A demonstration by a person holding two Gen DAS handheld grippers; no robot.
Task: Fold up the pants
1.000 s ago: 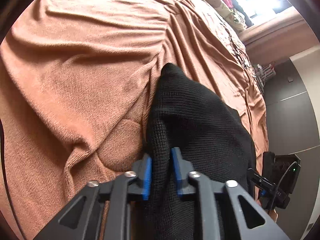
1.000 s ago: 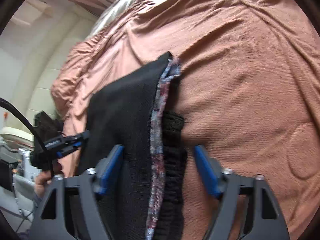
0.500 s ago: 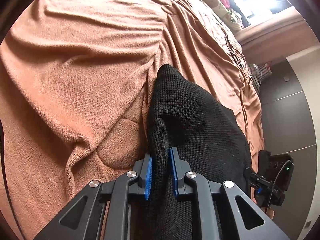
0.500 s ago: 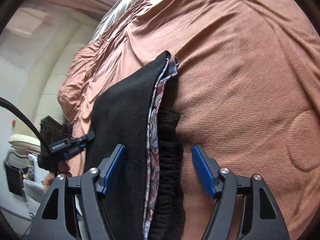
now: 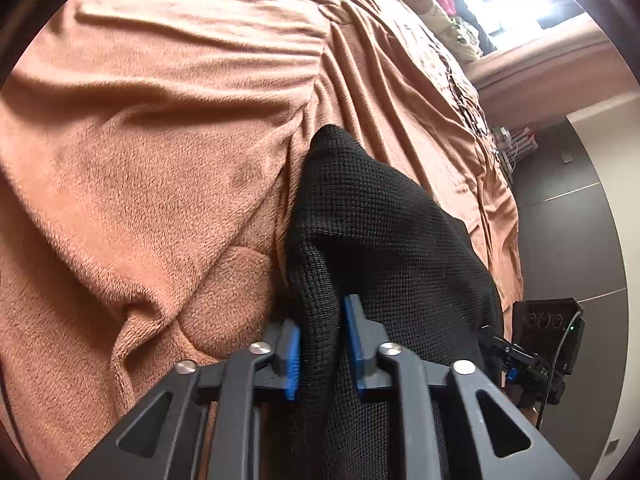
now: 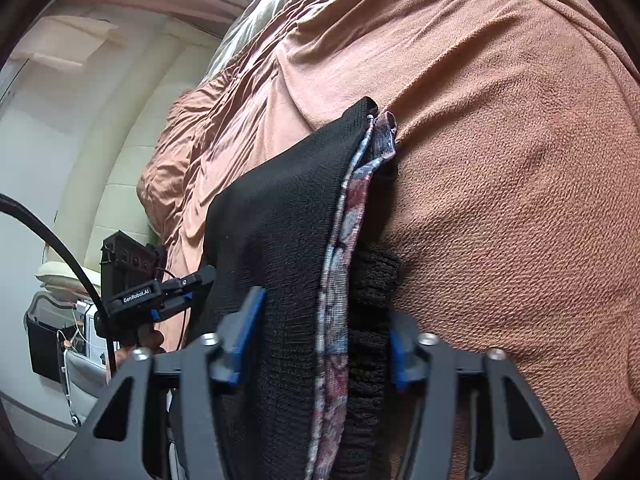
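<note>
- Black waffle-knit pants (image 5: 384,240) lie folded on a rumpled terracotta fleece blanket (image 5: 152,168) that covers the bed, with the near edge of the garment lifted into both grippers.
- On the left gripper (image 5: 322,354), the blue pads are clamped together on a thin pinch of the black fabric at one near corner.
- On the right gripper (image 6: 320,340), the jaws are closing around the thick stacked edge: black outer layers, a patterned blue-and-maroon lining strip (image 6: 348,232) and the ribbed black waistband (image 6: 372,280) sit between the pads. The right-hand pad looks to be meeting the waistband, while the left-hand one appears not yet firmly pressed.
- Judged risk: the stack is bulky and uneven, so the right jaws may catch only the outer layers, and the lining or the waistband could slide free when lifted, spoiling the fold.
- Another risk: the left grip holds little cloth, and a hard pull across could tug it out or skew the edges.
- Fleece under the garment looks grippy; dragging rather than lifting could bunch the lower layer.
- Far corner of the pants rests on the blanket, well apart from both grippers.
</note>
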